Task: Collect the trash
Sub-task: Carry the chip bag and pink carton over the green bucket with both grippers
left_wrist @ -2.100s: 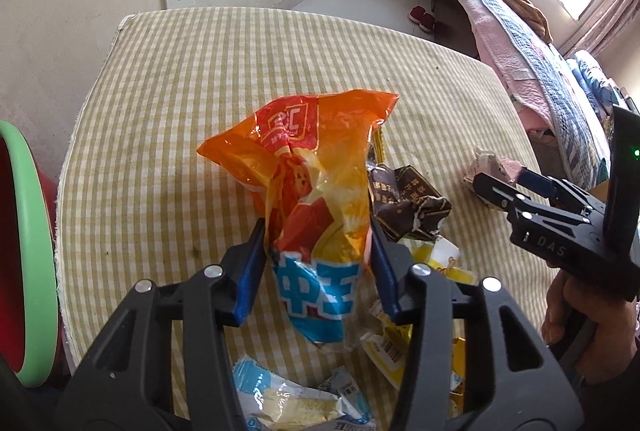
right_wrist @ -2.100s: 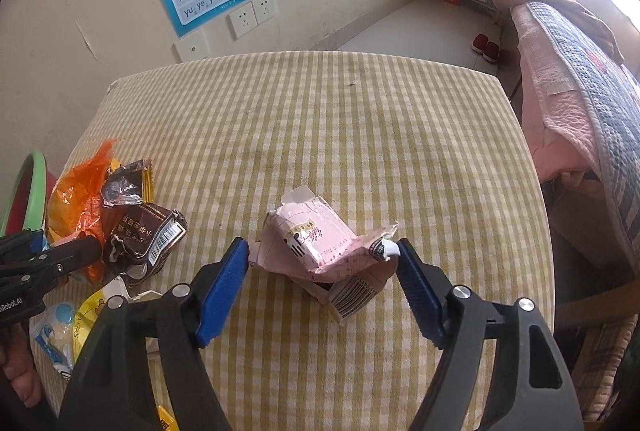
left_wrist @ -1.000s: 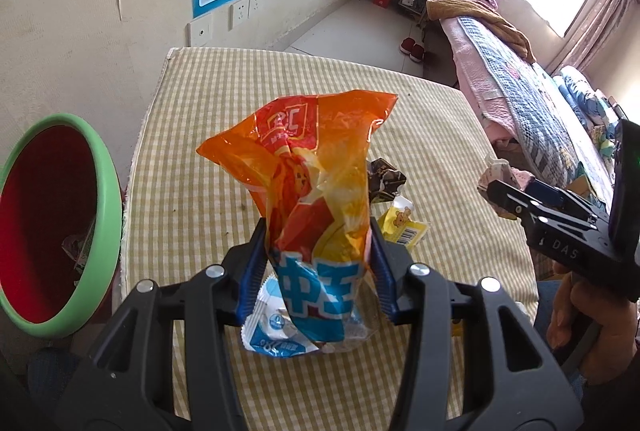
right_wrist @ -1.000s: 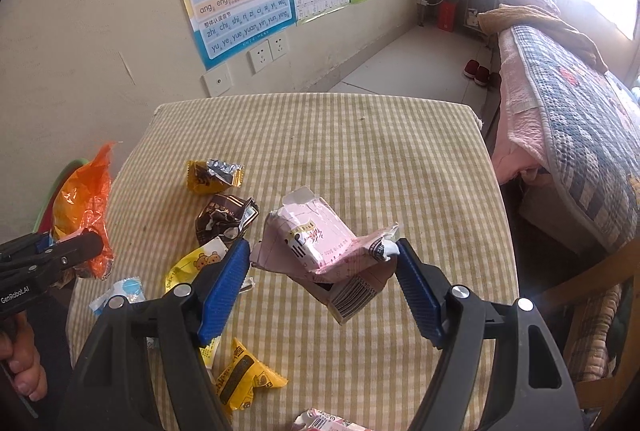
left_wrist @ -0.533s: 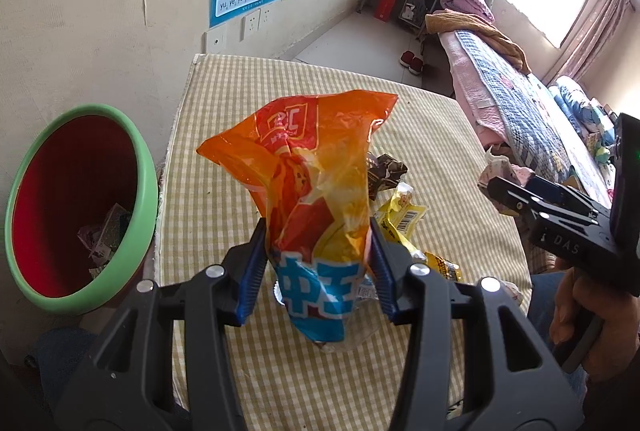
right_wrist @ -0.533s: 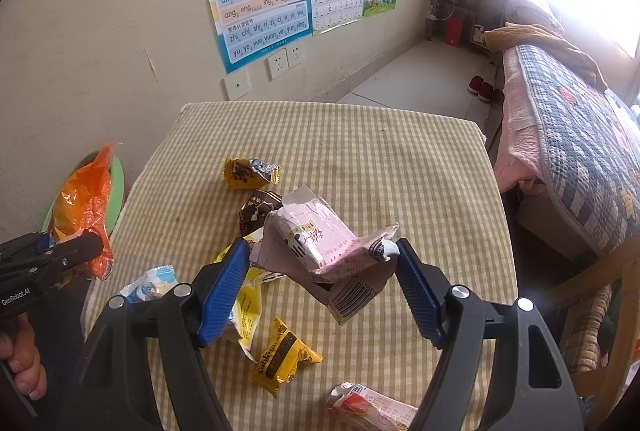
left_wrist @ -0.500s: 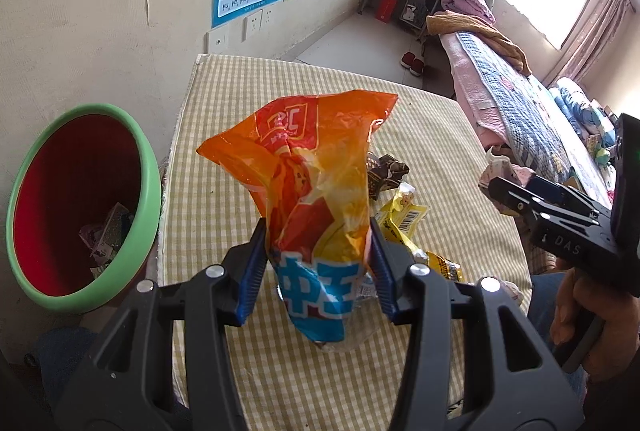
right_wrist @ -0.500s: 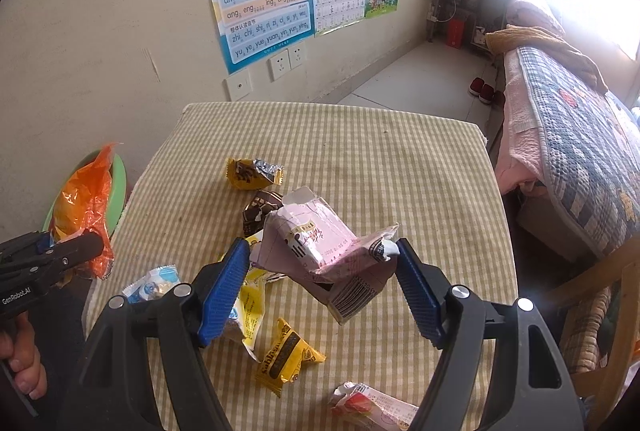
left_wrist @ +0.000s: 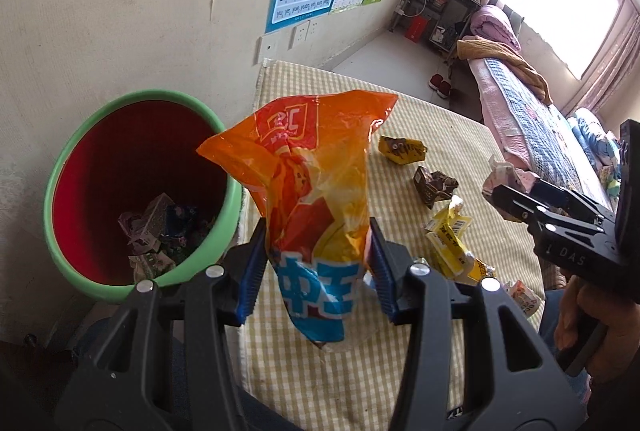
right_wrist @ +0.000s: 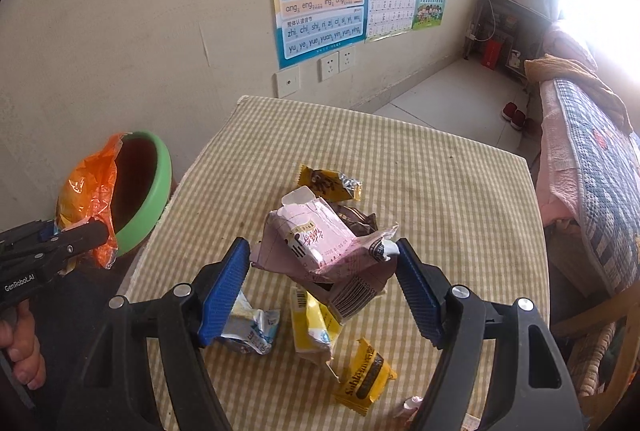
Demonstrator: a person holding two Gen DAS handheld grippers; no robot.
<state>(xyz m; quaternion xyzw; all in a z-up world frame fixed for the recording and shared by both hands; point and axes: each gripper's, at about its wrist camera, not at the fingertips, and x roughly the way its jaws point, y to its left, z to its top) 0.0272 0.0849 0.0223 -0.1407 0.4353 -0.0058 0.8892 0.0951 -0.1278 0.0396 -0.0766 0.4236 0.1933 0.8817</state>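
A checked bench (right_wrist: pixel 400 159) stands beside a green-rimmed red bin (left_wrist: pixel 72 175), which already holds scraps. Our left gripper (left_wrist: pixel 316 263) pinches a crumpled orange snack bag (left_wrist: pixel 312 183) just beside the bin's rim, not yet over its mouth. Our right gripper (right_wrist: pixel 320 271) clamps a pink wrapper (right_wrist: pixel 316 239) above the bench, farther from the bin. Small yellow and brown wrappers (right_wrist: pixel 328 185) lie loose on the bench. We should carry each piece fully over the bin's opening before letting go.
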